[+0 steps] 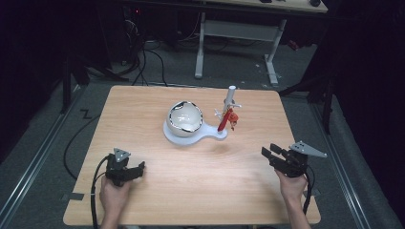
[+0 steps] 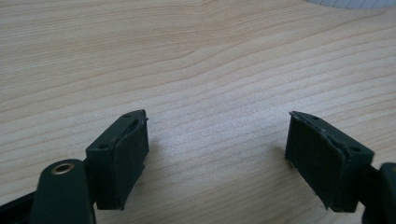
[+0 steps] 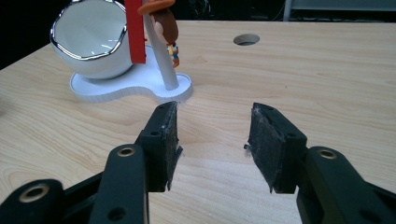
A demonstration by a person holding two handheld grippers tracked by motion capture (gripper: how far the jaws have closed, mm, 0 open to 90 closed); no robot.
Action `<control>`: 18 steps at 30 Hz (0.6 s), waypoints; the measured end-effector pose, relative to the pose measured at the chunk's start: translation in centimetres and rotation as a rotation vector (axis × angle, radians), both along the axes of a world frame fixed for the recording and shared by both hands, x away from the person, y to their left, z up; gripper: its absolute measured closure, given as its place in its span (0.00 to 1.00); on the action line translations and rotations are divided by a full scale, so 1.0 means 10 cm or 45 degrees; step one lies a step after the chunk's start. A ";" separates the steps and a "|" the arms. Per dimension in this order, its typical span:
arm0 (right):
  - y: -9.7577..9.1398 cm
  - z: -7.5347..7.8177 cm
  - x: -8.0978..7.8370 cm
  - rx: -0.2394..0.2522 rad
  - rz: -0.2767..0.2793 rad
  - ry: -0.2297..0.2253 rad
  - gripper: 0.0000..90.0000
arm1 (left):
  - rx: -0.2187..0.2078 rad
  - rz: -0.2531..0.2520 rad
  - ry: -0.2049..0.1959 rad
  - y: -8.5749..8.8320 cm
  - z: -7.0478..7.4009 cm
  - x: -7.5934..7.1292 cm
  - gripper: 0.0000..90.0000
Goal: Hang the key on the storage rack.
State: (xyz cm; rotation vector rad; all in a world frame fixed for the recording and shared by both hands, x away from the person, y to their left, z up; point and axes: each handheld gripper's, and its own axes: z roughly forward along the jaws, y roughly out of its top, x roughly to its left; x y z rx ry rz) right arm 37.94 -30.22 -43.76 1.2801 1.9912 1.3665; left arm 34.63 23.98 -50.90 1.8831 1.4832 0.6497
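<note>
Both claws are held apart from everything; the left gripper [image 1: 138, 168] is seen wide open over bare table [image 1: 191, 191], nothing between its jaws; the right gripper [image 1: 267, 152] is partly open, also with nothing between the pads [image 3: 168, 140], and is aimed toward the white stand [image 1: 191, 136] at mid-table.

The thing nearest the right gripper is the small figure [image 3: 164, 23] in red and orange, hung on the thin white post [image 1: 230, 98] at the narrow end of the stand; a red strip [image 3: 135, 30] is seen beside it; well apart from both grippers.

Risks, judged from here: the post is thin and tall, so a sideways push on approach is likely to tip the whole stand or slide it across the wood; the figure is small and dangling, so it can swing away or be pinched together with the post if the jaws are closed too early; the bowl [image 1: 185, 117] sits just beside the post, so a wide approach may clip its shiny rim.

Containers: one white bowl with a silver rim, tilted on the stand's round end; nothing is seen inside it.
</note>
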 end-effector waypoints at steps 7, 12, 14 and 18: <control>0.00 -0.09 -0.01 -0.025 -0.012 0.016 0.54 | 0.000 0.000 0.000 0.00 0.00 0.00 0.24; 0.01 -0.15 -0.01 -0.042 -0.025 0.019 0.53 | 0.000 0.001 0.000 0.00 0.00 0.00 0.24; 0.01 -0.17 -0.01 -0.043 -0.027 0.026 0.52 | 0.000 0.001 0.000 0.00 0.00 0.00 0.24; 0.04 -0.20 -0.01 -0.078 -0.034 0.036 0.51 | 0.000 0.001 0.000 0.00 0.00 0.00 0.24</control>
